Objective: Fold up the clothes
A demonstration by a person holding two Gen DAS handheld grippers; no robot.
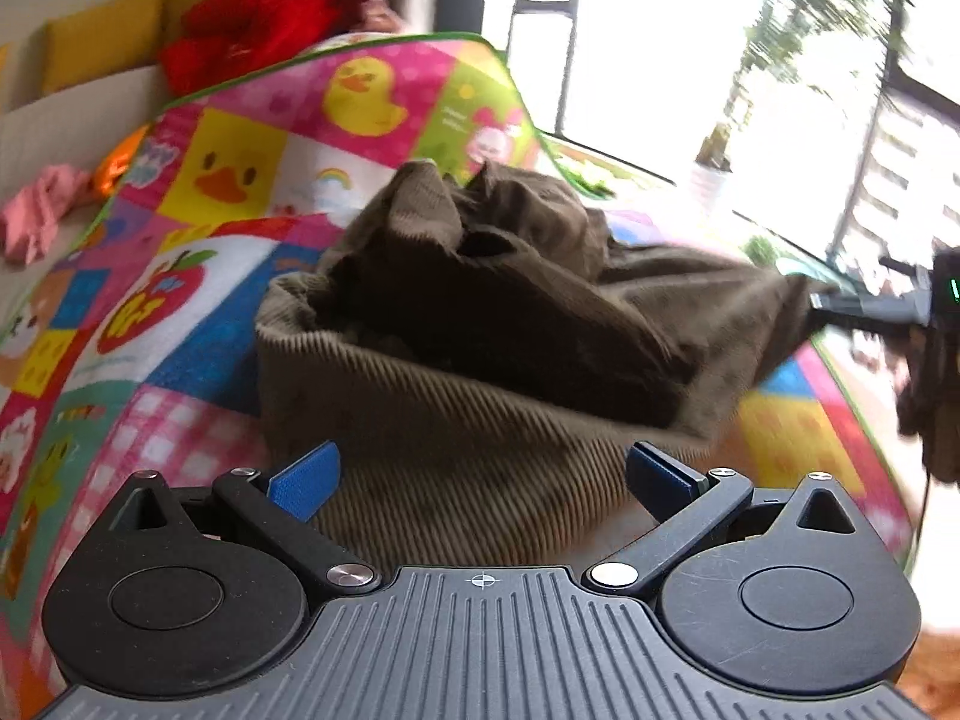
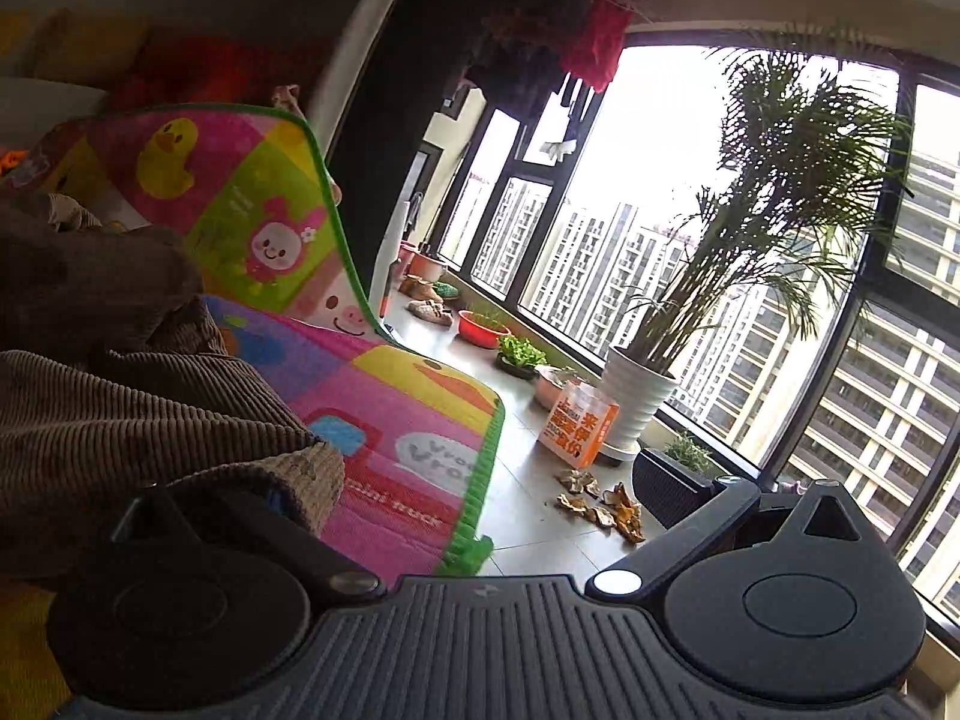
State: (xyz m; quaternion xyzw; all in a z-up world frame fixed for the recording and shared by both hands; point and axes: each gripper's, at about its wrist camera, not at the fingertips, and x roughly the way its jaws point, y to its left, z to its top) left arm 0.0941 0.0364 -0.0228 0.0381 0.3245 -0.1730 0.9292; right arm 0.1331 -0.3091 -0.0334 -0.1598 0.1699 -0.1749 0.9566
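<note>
Corduroy trousers [image 1: 480, 312] lie bunched on the mat [image 1: 240, 168], both grippers [image 1: 480, 480] [image 2: 480, 498] spread wide, empty.

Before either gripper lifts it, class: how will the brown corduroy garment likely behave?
The brown corduroy garment lies crumpled in soft folds on the play mat, so it will probably droop. Its thick ribbed weave suggests some weight and decent grip for the left gripper, now open.

- Left gripper [image 1: 480, 480] hovers with its blue-padded fingers [image 1: 306, 480] spread wide, nothing between them.
- Right gripper [image 2: 474, 498] also stands wide apart; its left finger is hidden under cloth, its right finger [image 2: 669, 483] is bare.
</note>
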